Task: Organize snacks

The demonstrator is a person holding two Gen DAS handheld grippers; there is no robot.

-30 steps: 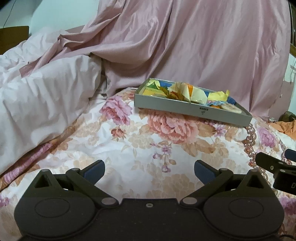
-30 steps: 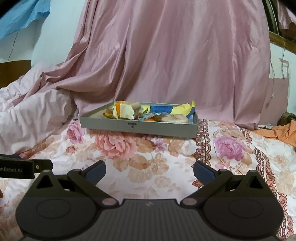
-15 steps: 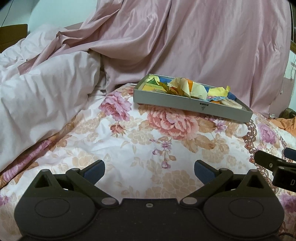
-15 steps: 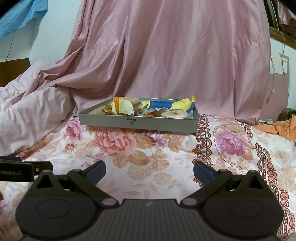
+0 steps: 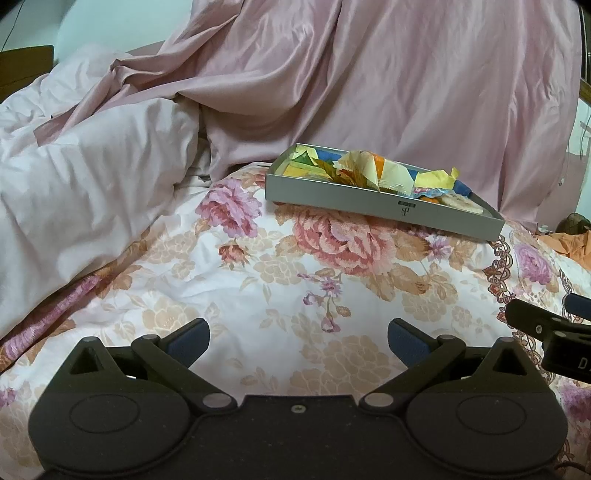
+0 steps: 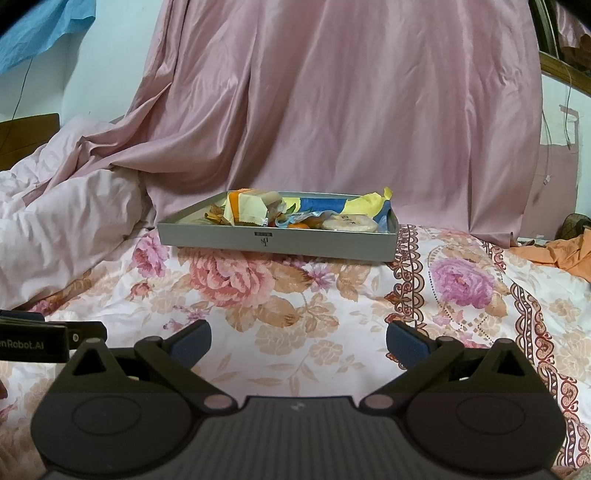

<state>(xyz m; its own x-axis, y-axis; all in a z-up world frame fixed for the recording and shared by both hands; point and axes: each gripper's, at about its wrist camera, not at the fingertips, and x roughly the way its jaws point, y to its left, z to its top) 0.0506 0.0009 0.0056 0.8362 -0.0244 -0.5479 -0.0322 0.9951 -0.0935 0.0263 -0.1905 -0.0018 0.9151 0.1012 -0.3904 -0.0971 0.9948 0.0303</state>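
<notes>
One grey tray (image 6: pixel 277 242) of snacks (image 6: pixel 295 214) on floral bedspread (image 5: pixel 258 280), well ahead of me. My left gripper (image 5: pixel 297 341) and right gripper (image 6: pixel 297 341): both spread wide, empty. Only right view shows blue cloth (image 6: pixel 40 33) top left, plus round biscuit (image 6: pixel 349 223) clearly. Orange cloth (image 6: pixel 561 254) at right.

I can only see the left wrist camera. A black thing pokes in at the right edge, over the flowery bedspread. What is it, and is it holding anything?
Observer: That is the right gripper. Its own camera shows its blue-padded fingers spread apart with nothing between them.
Visitor: Is there anything on the wall that I am missing?
Observer: Yes. A blue cloth hangs at the upper left, above the crumpled pale pink duvet.
</notes>
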